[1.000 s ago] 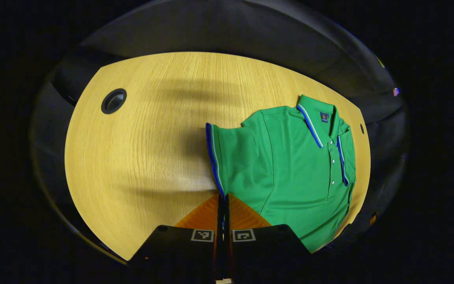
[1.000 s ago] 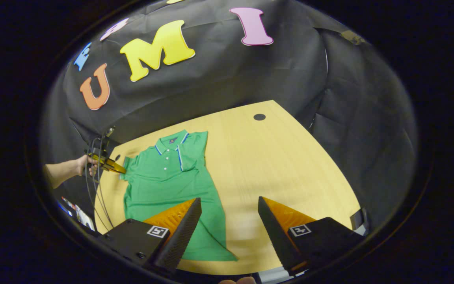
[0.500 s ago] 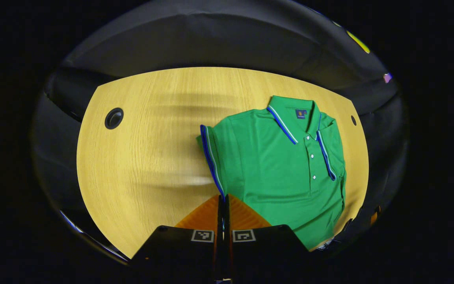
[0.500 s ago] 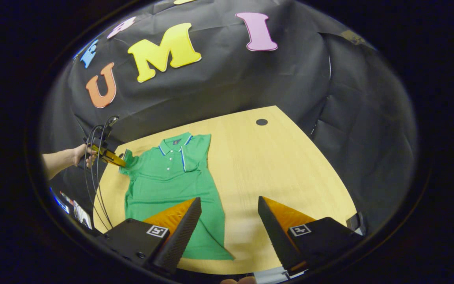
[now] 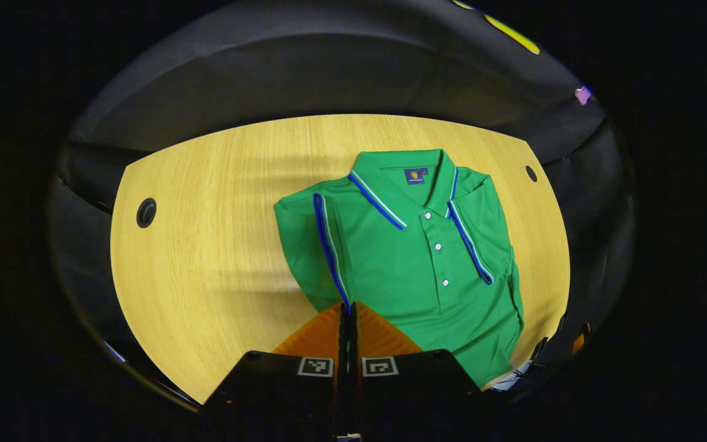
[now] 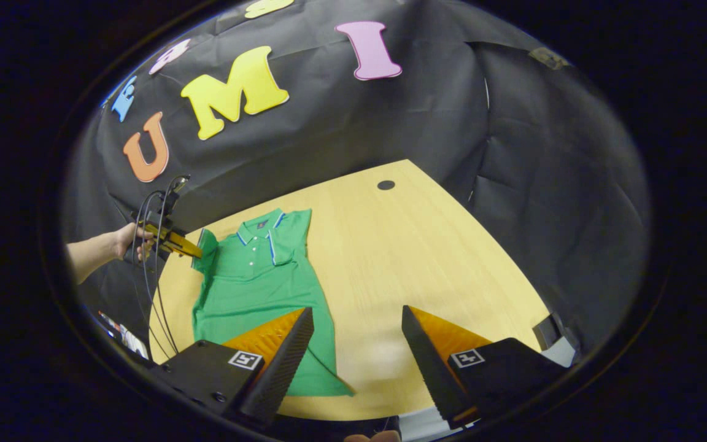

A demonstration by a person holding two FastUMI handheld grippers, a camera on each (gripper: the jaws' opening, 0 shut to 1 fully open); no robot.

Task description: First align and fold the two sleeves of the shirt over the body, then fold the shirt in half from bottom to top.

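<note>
On the table (image 5: pixel 206 245), left tool (image 5: pixel 347 307) clenched on the shirt (image 5: pixel 415 264) sleeve (image 5: pixel 323 245), now carried further over the body than a second ago; right tool (image 6: pixel 356 344) released, idle; bottom fold pending.

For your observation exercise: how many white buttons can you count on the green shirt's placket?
3 on the shirt: one button below the collar, one mid-placket, one lowest. None appears hidden.
</note>
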